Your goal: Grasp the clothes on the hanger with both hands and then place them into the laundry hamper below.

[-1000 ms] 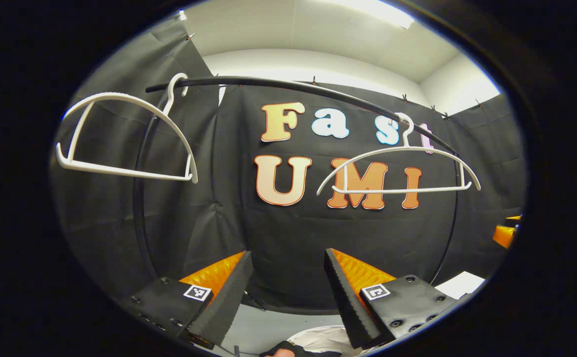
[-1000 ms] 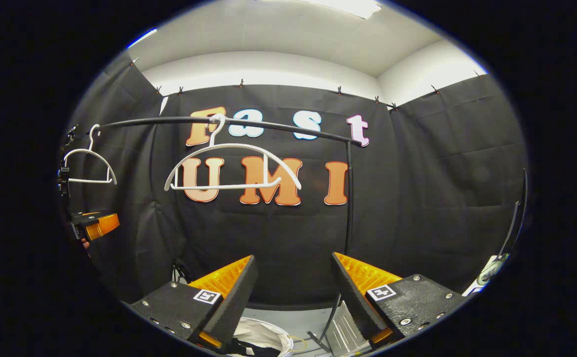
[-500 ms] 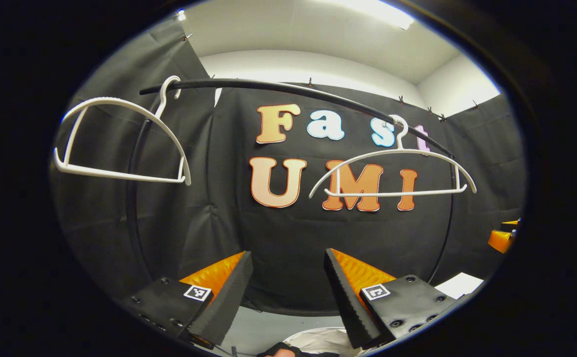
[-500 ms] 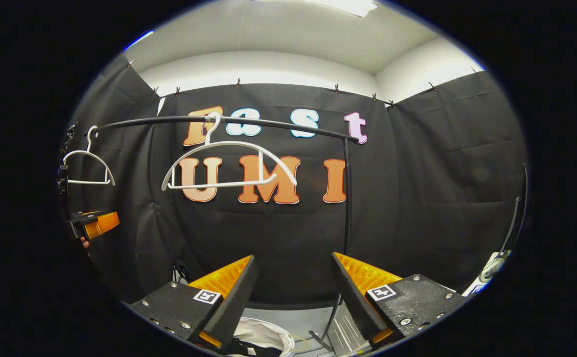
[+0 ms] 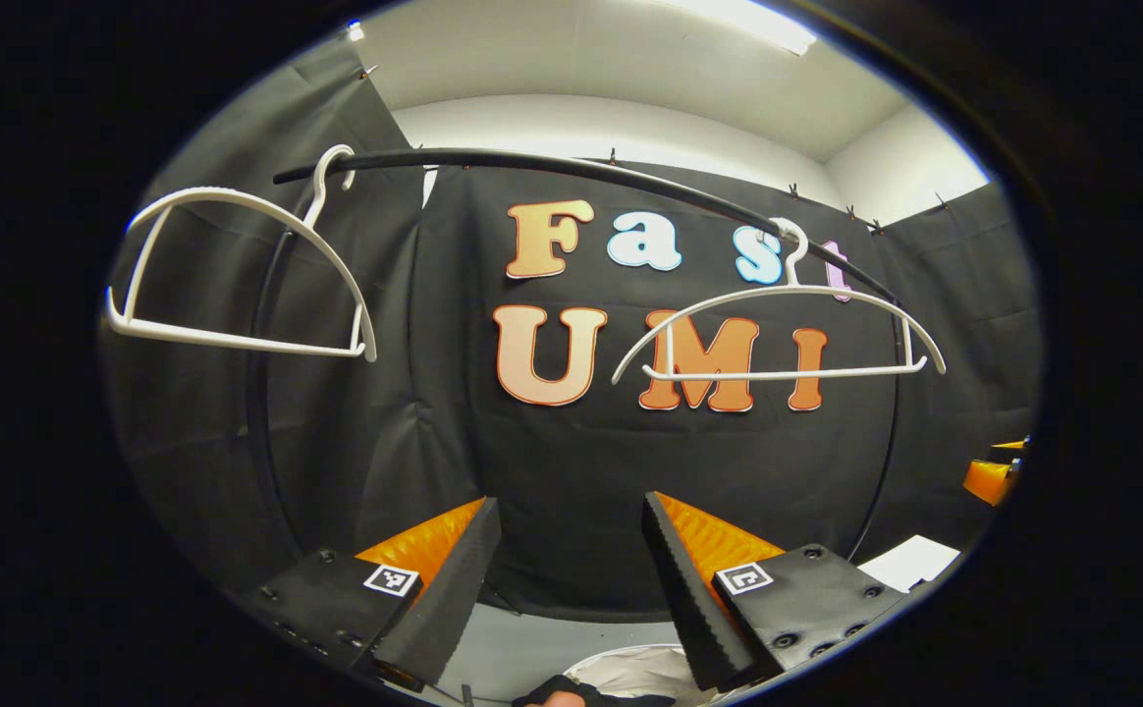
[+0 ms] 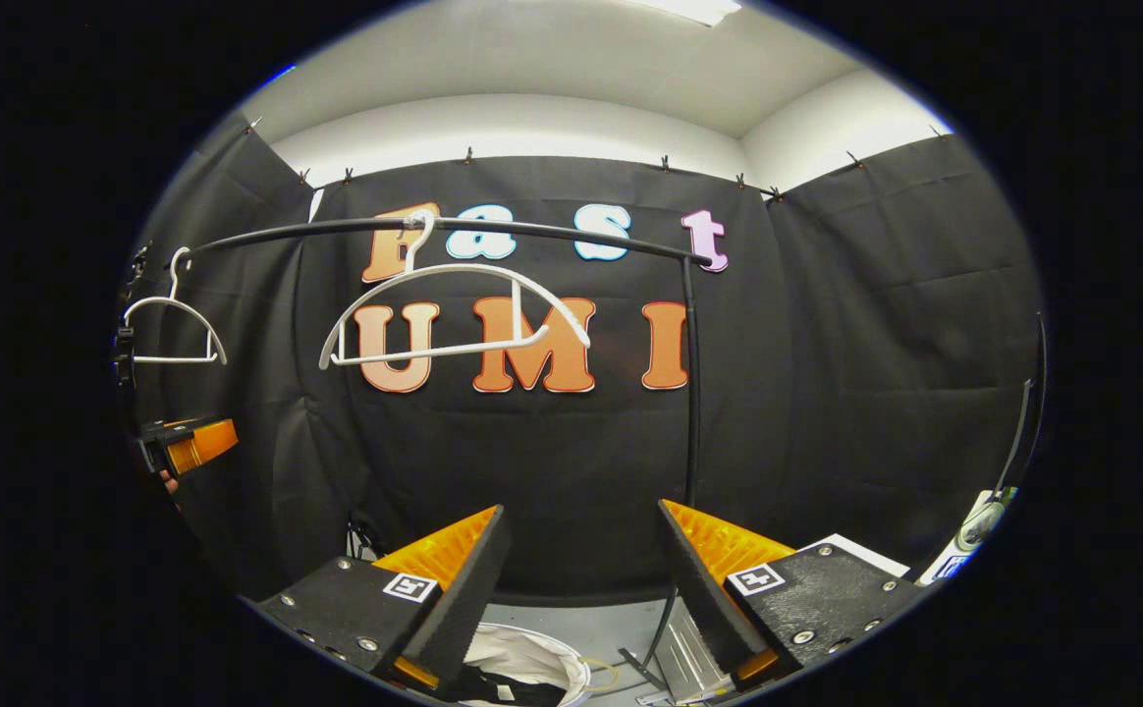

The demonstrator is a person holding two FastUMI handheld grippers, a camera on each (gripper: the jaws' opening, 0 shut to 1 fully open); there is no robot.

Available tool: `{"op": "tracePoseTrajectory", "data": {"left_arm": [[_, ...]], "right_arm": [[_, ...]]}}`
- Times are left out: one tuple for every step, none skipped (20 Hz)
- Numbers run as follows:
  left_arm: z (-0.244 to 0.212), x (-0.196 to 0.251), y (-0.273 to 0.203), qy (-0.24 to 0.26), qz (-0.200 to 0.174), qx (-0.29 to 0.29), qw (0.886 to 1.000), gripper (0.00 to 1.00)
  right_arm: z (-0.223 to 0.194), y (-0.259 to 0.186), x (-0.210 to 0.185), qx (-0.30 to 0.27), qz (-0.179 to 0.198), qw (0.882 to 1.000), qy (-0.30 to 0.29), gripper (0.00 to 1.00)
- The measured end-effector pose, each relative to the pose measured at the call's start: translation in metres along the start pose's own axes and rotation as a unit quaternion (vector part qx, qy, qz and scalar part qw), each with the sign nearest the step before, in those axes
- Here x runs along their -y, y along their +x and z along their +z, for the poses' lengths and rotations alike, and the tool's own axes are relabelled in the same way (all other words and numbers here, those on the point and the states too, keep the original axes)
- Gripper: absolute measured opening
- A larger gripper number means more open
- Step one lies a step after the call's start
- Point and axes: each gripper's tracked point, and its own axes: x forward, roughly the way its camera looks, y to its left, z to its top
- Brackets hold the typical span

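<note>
Two bare white hangers hang on a black rail (image 5: 532,162): one hanger (image 5: 238,341) at the left, the other hanger (image 5: 778,374) at the right. In the right gripper view the same near hanger (image 6: 454,268) and far hanger (image 6: 174,359) hang on the rail (image 6: 552,232). No clothes are on them. Below, the white laundry hamper (image 6: 517,648) holds dark cloth (image 6: 493,684); its rim (image 5: 630,668) also shows. My left gripper (image 5: 571,579) is open and holds nothing. My right gripper (image 6: 581,579) is open too, also holding nothing. The left gripper (image 6: 189,444) also appears at the left edge.
The rail's upright post (image 6: 691,393) stands just behind my right gripper. A metal foot (image 6: 675,653) and cables lie on the grey floor beside the hamper. A white sheet (image 5: 910,563) lies at the lower right. The other gripper (image 5: 994,476) shows at the right edge.
Both views have shifted only slightly; the hangers sway a little on the rail. Both grippers stay open, holding nothing.
</note>
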Motion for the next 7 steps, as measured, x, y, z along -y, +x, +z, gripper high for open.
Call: {"op": "tracePoseTrajectory", "data": {"left_arm": [[-0.0001, 0.0003, 0.0001, 0.0, 0.0, -0.001, 1.0, 0.98], [-0.0009, -0.0007, -0.0001, 0.0, 0.0, 0.0, 1.0, 0.98], [-0.0011, -0.0007, 0.0002, 0.001, -0.001, 0.0, 1.0, 0.98], [-0.0016, -0.0017, 0.0005, 0.002, 0.0, -0.001, 1.0, 0.98], [-0.0024, -0.0016, 0.0001, 0.002, 0.0, -0.001, 1.0, 0.98], [-0.0022, -0.0012, -0.0013, 0.001, -0.001, -0.001, 1.0, 0.98], [-0.0027, -0.0008, -0.0019, 0.001, -0.002, -0.001, 1.0, 0.98]], "right_arm": [[-0.0004, 0.0005, -0.0006, -0.001, 0.001, 1.0, 0.0, 0.92], [-0.0014, 0.0, -0.0021, -0.001, 0.001, 1.0, 0.001, 0.92], [-0.002, 0.0005, -0.0033, -0.001, 0.002, 1.0, 0.001, 0.92], [-0.0024, -0.0002, -0.0033, -0.002, 0.002, 1.0, 0.001, 0.92], [-0.0028, -0.0001, -0.0036, -0.003, 0.002, 1.0, 0.001, 0.92], [-0.0032, -0.0013, -0.0036, -0.002, 0.002, 1.0, 0.001, 0.92], [-0.0031, -0.0007, -0.0042, -0.002, 0.002, 1.0, 0.0, 0.92]]}}
